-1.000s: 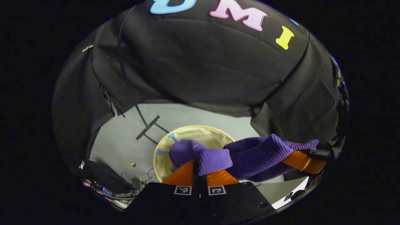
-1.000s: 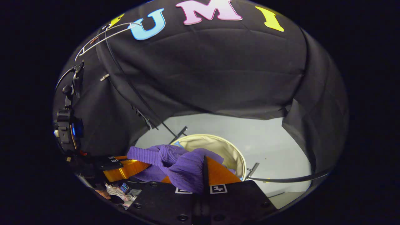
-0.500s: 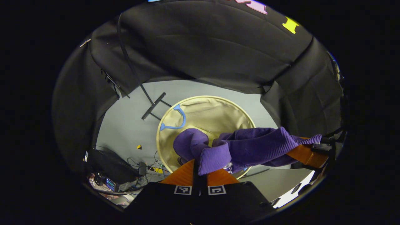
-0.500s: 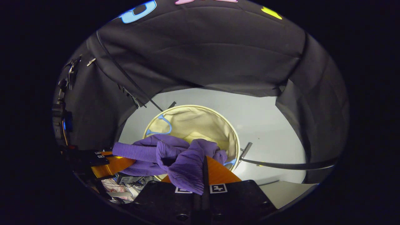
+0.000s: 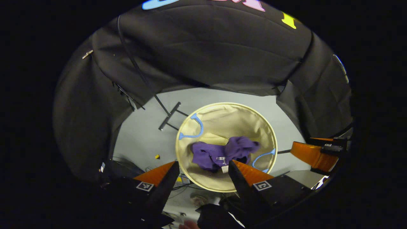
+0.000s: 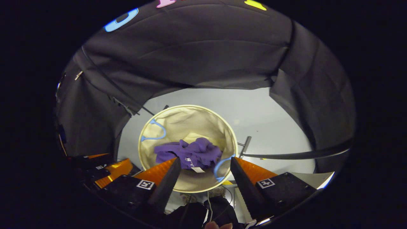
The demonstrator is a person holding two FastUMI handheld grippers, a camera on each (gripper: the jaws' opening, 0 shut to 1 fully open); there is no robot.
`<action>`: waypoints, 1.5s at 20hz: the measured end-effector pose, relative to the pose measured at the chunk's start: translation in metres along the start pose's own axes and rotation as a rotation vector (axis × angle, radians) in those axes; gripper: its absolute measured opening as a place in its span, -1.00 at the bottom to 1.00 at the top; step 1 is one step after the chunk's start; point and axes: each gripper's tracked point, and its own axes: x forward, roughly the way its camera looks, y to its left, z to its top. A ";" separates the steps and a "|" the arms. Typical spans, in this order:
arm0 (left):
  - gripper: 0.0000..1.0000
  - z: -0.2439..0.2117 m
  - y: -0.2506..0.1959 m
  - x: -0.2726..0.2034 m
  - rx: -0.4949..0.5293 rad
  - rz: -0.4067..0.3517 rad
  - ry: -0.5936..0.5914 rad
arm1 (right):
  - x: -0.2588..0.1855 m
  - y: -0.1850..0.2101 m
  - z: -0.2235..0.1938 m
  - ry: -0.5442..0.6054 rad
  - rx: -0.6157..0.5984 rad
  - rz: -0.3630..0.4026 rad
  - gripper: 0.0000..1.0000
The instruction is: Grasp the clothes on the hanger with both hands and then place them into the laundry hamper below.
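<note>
the round cream fabric laundry hamper (image 5: 268, 133) sits on the pale grey floor (image 5: 143, 140). inside it lies the crumpled purple knit garment (image 5: 219, 152), below and beyond both sets of jaws, touching neither. the left gripper (image 5: 203, 167) and right gripper (image 6: 205, 163) hang above the rim, jaws spread wide, holding nothing.

A recording booth, not a home, is indicated: black cloth (image 5: 216, 54) is hung all round as walls, above a plain grey floor (image 6: 267, 117). Cables and electronics (image 5: 127, 165) are seen on the floor by the cloth's foot, and a metal stand (image 5: 170, 115) is set beside a hamper (image 5: 267, 133).
</note>
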 end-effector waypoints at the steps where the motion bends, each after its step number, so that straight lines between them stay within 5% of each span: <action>1: 0.91 -0.002 -0.003 0.002 0.004 -0.006 0.000 | -0.004 0.005 0.002 -0.005 0.010 0.002 0.99; 13: 0.83 0.023 -0.015 -0.063 -0.051 -0.080 -0.128 | -0.078 0.019 0.034 -0.169 0.001 0.022 1.00; 30: 0.88 0.095 0.047 -0.354 -0.038 -0.165 -0.720 | -0.374 0.081 0.109 -0.738 0.004 0.031 0.99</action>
